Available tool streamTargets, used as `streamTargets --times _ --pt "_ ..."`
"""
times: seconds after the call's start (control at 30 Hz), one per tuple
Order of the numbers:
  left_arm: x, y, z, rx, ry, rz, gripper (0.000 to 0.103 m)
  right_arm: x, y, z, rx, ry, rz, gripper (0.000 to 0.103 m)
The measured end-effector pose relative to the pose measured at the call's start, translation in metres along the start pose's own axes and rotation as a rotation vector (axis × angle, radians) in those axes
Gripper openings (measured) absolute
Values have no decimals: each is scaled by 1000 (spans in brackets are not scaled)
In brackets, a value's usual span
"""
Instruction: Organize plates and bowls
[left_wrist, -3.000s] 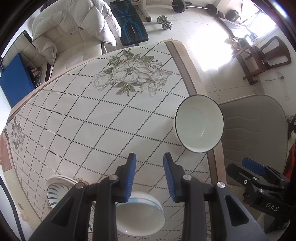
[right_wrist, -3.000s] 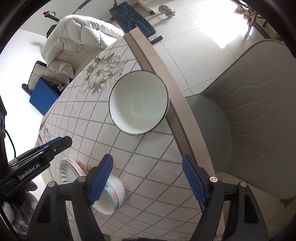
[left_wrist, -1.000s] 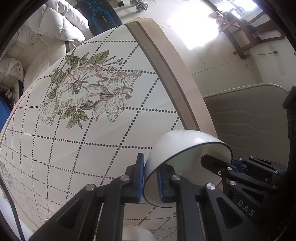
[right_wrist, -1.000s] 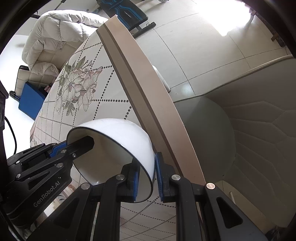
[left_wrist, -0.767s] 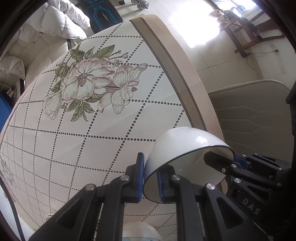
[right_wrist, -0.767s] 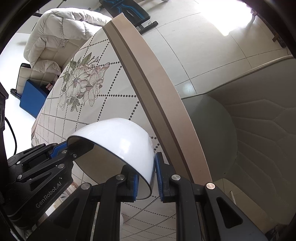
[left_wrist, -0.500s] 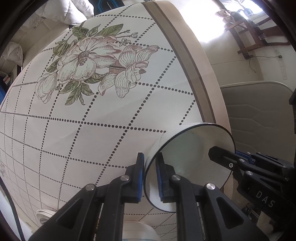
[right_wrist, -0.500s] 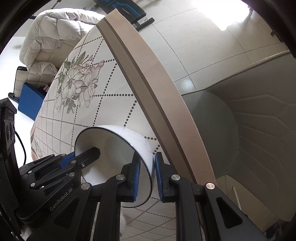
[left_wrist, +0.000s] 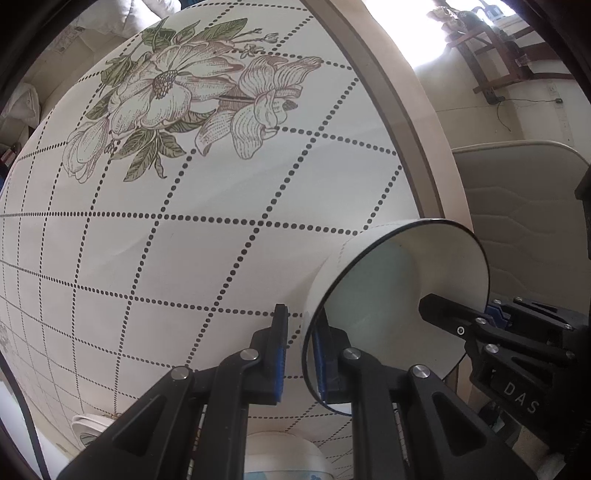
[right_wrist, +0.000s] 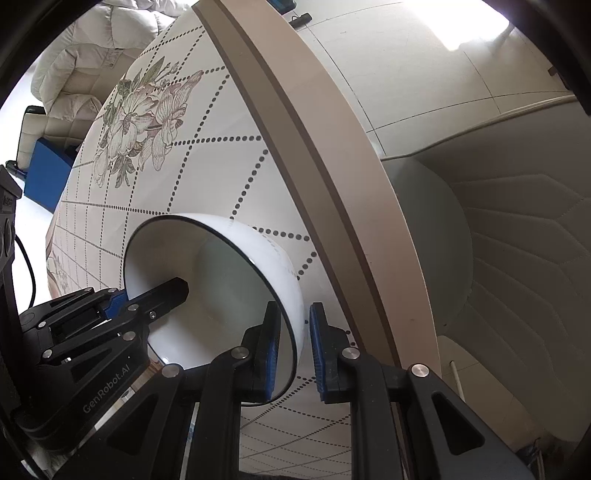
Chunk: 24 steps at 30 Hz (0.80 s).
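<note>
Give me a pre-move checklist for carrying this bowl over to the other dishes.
1. Left gripper clamps the bowl rim, one finger inside, one outside: ok.
2. Right gripper clamps the opposite rim: ok.
3. Bowl clear of the table: cannot tell; it is tilted steeply.
4. Bowl is empty, so nothing can spill: ok.
5. Small bowl below the left gripper is visible as a stacking target: ok, partly hidden.
6. Plate at the table's near edge is clear of the path: cannot tell.
</note>
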<state>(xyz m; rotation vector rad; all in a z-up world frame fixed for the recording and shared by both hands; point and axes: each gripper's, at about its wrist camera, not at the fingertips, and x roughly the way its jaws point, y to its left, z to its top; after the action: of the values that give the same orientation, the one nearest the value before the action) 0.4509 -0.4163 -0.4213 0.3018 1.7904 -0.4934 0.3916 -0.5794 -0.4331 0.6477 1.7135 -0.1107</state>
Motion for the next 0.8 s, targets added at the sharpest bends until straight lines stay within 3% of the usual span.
streamTargets --times 0.13,0.2,0.47,0.8 --pt "-7 1 1 -28 -36 -31 10 -1 -5 -1 27 -27 27 10" --pt "-11 -4 1 -11 -45 0 10 -2 -4 -2 23 -32 17 8" --pt "-22 0 -7 -2 -68 5 10 -11 -3 -7 11 -25 15 7" --pt "-57 16 -30 -5 -121 8 10 -36 26 -28 -34 -50 18 8"
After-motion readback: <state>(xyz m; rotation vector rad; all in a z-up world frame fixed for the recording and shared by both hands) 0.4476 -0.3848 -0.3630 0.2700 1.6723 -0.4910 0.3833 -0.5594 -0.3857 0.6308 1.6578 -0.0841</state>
